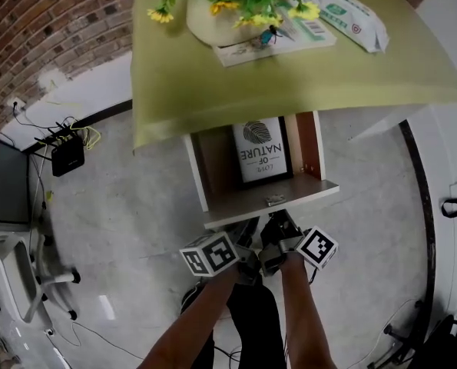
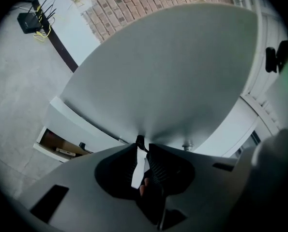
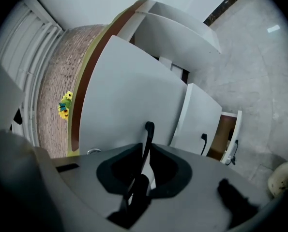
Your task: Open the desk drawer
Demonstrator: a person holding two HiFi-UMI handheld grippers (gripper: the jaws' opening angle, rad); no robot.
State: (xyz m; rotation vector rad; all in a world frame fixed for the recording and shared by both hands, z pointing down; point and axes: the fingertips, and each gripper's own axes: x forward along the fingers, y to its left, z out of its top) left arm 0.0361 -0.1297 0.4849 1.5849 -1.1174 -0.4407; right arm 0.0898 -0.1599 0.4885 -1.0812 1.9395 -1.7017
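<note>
The desk drawer (image 1: 236, 218) stands pulled out under the green desk top (image 1: 205, 83), with a framed print (image 1: 260, 151) inside it. Both grippers sit side by side at its front, the left gripper (image 1: 249, 234) beside the right gripper (image 1: 278, 226). In the left gripper view the white drawer front (image 2: 163, 71) fills the frame, and the left gripper (image 2: 143, 147) pinches the end of the black handle (image 2: 140, 140) at its tips. In the right gripper view the handle (image 3: 148, 129) runs down the narrow gap of the right gripper (image 3: 147, 148), which is shut on it.
A flower pot (image 1: 216, 18), a booklet and a wipes pack (image 1: 352, 15) lie on the desk top. On the floor to the left are a black router (image 1: 67, 157) and a chair base (image 1: 36, 279). More white drawers with black handles (image 3: 203, 140) show beside this one.
</note>
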